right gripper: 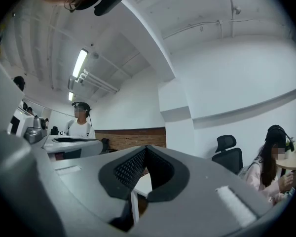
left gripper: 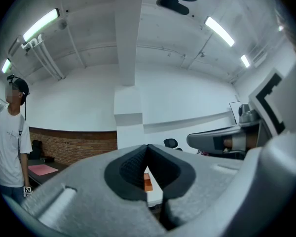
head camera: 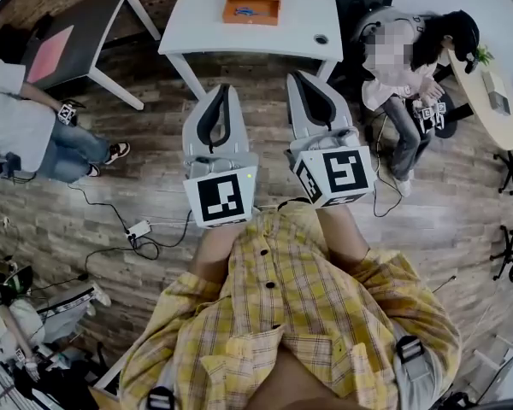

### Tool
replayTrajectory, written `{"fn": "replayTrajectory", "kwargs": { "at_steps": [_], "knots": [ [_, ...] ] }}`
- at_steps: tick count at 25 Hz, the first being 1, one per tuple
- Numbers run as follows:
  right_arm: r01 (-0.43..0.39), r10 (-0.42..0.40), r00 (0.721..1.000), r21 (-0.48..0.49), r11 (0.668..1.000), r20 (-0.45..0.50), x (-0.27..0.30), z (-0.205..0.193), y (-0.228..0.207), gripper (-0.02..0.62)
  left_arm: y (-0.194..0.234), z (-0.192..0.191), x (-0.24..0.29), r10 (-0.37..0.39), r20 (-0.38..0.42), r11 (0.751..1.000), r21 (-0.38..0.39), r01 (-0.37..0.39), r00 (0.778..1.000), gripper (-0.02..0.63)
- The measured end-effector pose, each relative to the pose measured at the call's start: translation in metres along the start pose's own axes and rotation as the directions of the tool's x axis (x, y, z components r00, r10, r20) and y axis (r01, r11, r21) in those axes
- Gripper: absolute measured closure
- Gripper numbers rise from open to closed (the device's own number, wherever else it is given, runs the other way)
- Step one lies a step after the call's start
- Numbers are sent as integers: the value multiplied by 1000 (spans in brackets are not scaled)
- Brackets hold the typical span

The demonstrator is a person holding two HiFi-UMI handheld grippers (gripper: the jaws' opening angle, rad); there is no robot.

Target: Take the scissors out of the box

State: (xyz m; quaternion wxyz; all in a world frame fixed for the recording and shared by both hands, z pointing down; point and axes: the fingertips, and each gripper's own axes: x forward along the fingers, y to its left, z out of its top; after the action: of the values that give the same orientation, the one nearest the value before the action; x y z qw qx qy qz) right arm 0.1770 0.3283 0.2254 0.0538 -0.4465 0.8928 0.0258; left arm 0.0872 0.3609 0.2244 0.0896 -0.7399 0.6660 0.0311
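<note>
Scissors (head camera: 244, 11) are seen only in the head view, as a small blue-grey shape lying inside the orange box (head camera: 252, 2) on the white table (head camera: 239, 37) at the top of the picture. Their long axis appears to run roughly across the picture; which end carries the blades is too small to tell. The box is a shallow, open-topped rectangle with low walls.

Both grippers are held well short of the table, side by side over the wood-plank floor (head camera: 154, 169). In the head view the left gripper (head camera: 221, 90) and the right gripper (head camera: 301, 77) are shown from above as grey, smooth-moulded shells tapering forward. Each has a cube with black square markers at its rear, and a yellow checked shirt (head camera: 299, 314) is seen below them.

What the head view hides is given by the gripper views. In the left gripper view the black ribbed pads (left gripper: 130, 168) are brought together at their tips with nothing gripped. A sliver of the orange box and white tabletop is glimpsed through the small gap beneath them. In the right gripper view the jaws are likewise closed tip to tip and empty, and only a white table leg (right gripper: 134, 209) is seen below.

Ceiling tube lights (left gripper: 39, 26), a brick wall (left gripper: 74, 144) and a standing person in a white shirt (left gripper: 10, 142) are shown by the left gripper view. A black office chair (right gripper: 228, 154) and a seated person (right gripper: 271, 167) are shown by the right one.
</note>
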Motion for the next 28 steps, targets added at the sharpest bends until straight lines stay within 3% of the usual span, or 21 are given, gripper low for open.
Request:
{"fn": "replayTrajectory", "kwargs": {
  "at_steps": [14, 20, 28],
  "knots": [
    [34, -34, 999, -23, 999, -25, 25, -13, 26, 591, 39, -18, 1, -19, -5, 999, -27, 18, 1000, 606],
    [-3, 2, 999, -22, 1000, -47, 60, -28, 21, 592, 58, -28, 37, 23, -4, 999, 30, -22, 1000, 606],
    [0, 1, 997, 10, 1000, -77, 128, -59, 3, 591, 91, -52, 94, 24, -23, 999, 35, -23, 999, 606]
  ]
}}
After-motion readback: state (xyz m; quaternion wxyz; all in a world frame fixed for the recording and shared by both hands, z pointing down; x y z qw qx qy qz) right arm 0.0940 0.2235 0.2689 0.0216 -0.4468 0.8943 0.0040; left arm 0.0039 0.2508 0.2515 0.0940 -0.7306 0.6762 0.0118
